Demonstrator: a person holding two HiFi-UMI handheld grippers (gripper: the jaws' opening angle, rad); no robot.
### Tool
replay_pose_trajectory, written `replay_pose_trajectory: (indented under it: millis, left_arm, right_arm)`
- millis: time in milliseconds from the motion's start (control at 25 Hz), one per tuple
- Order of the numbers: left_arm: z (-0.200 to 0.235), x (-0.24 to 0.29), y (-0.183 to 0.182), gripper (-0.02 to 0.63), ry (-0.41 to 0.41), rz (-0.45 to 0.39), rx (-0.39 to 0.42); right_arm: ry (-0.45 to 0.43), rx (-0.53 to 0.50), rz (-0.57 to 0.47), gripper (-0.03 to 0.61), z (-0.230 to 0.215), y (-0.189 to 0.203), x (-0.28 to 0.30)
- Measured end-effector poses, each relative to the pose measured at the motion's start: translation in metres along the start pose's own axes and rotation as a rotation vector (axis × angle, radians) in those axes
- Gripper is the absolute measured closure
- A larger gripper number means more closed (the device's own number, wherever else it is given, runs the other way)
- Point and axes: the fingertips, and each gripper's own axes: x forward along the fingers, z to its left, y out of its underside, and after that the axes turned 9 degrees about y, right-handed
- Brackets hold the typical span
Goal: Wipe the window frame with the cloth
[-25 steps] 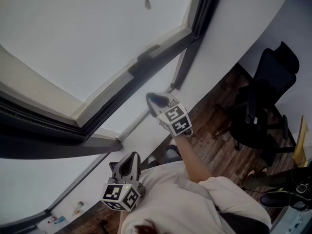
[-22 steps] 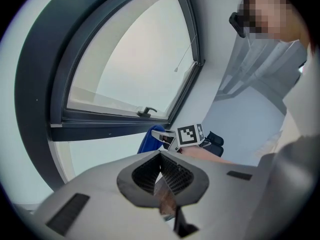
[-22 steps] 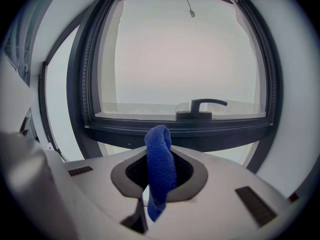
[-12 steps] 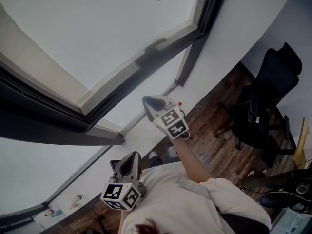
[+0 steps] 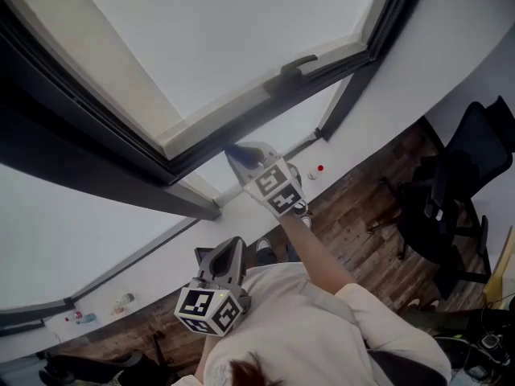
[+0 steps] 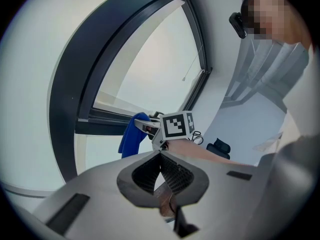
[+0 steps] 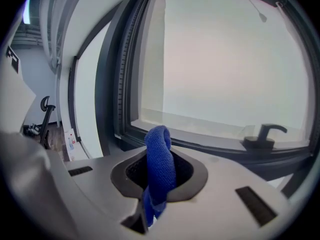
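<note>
The right gripper (image 7: 159, 178) was clenched on the blue cloth (image 7: 159, 151), a fold of which stood up out of its jaws while the rest hung below them; in the head view this gripper (image 5: 240, 156) was raised to the window frame (image 5: 241, 132), its tip and the cloth (image 5: 233, 149) just beside the frame's dark lower rail, though contact could not be made out; the window handle (image 5: 296, 63) sat farther along the same rail, to the right of the cloth; seen from the right gripper view, the rail (image 7: 210, 146) ran just beyond the cloth's top, with the handle (image 7: 264, 134) off to the right. The left gripper (image 6: 161, 165) had its jaws pressed together with nothing between them; it (image 5: 230, 249) was held low, well below the window frame and close to the person's chest. A black office chair (image 5: 459, 185) stood on the wooden floor (image 5: 354, 215), well below and right of the frame.
</note>
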Motion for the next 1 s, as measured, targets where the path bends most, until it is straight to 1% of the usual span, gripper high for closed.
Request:
replay_pose_trajectory:
  millis: [240,360,480,560,720,800,1000]
  left_arm:
    - [0.010,-0.017,-0.005,0.609,-0.047,-0.037,-0.009]
    - [0.020,-0.031,-0.008,0.609,-0.088,-0.066,-0.025]
    - [0.031,-0.047,-0.009,0.609,-0.137,-0.108,-0.044]
    - [0.038,-0.057,-0.009,0.609,-0.168,-0.138,-0.061]
    - [0.050,-0.072,-0.014,0.609,-0.215,-0.188,-0.081]
    - [0.053,-0.076,-0.016,0.609,-0.231,-0.204,-0.084]
    - [0.060,-0.082,-0.022,0.608,-0.252,-0.224,-0.085]
  right_arm:
    - [-0.154,-0.054,-0.020,0.529,0.070,-0.025,0.032]
    - [-0.221,-0.073,-0.012,0.529,0.101,-0.028,0.045]
    - [-0.269,-0.097,0.001,0.529,0.123,-0.026,0.052]
    - [-0.282,-0.107,0.011,0.529,0.130,-0.024,0.057]
    - [-0.268,-0.110,0.043,0.529,0.126,-0.016,0.070]
    - [-0.267,-0.108,0.049,0.529,0.125,-0.015,0.073]
    - [-0.262,-0.147,0.052,0.529,0.127,-0.016,0.076]
